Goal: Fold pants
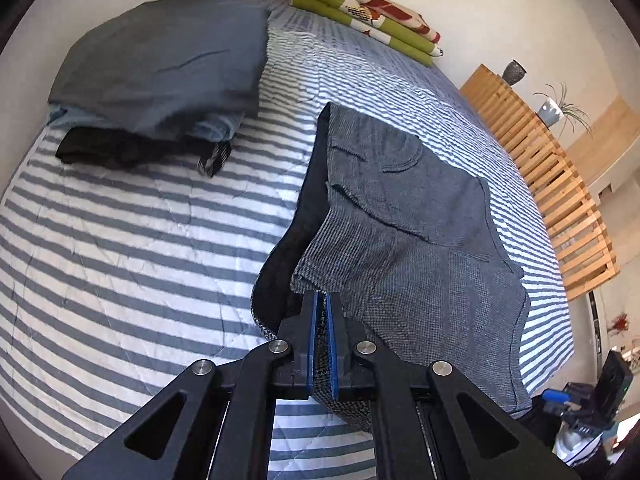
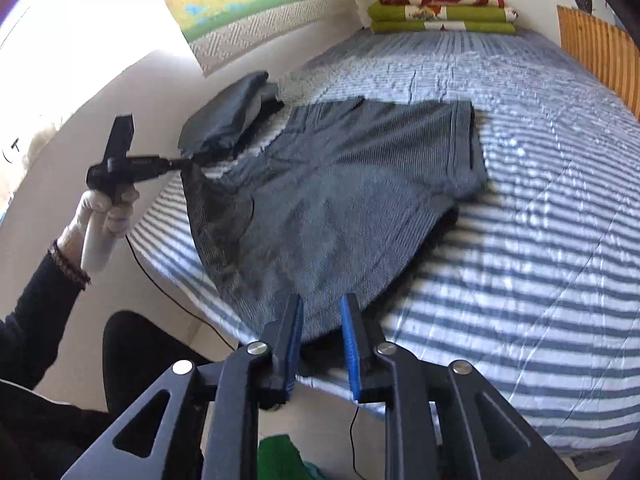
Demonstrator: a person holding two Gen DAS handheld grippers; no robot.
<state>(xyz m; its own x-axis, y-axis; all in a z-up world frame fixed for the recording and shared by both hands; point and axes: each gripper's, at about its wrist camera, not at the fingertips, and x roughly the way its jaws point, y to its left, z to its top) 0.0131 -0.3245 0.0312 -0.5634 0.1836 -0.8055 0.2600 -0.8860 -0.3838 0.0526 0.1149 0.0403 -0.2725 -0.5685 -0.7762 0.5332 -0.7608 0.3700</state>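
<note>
Grey woven pants [image 1: 420,220] lie spread on a blue-and-white striped bed [image 1: 120,240]. My left gripper [image 1: 322,300] is shut on a corner of the cloth, which bunches between its blue pads. In the right wrist view the pants [image 2: 340,184] stretch across the bed [image 2: 520,260]. Their left corner is lifted by the left gripper [image 2: 180,164], which a gloved hand [image 2: 104,208] holds. My right gripper [image 2: 320,304] stands open over the near edge of the pants, with nothing pinched between its fingers.
A pile of folded dark clothes [image 1: 168,60] sits by the wall, seen also in the right wrist view [image 2: 228,112]. Folded green and red blankets [image 1: 368,12] lie at the far end. A wooden slatted frame [image 1: 552,168] runs along the bed's right side. A cable [image 2: 160,280] hangs beside the bed.
</note>
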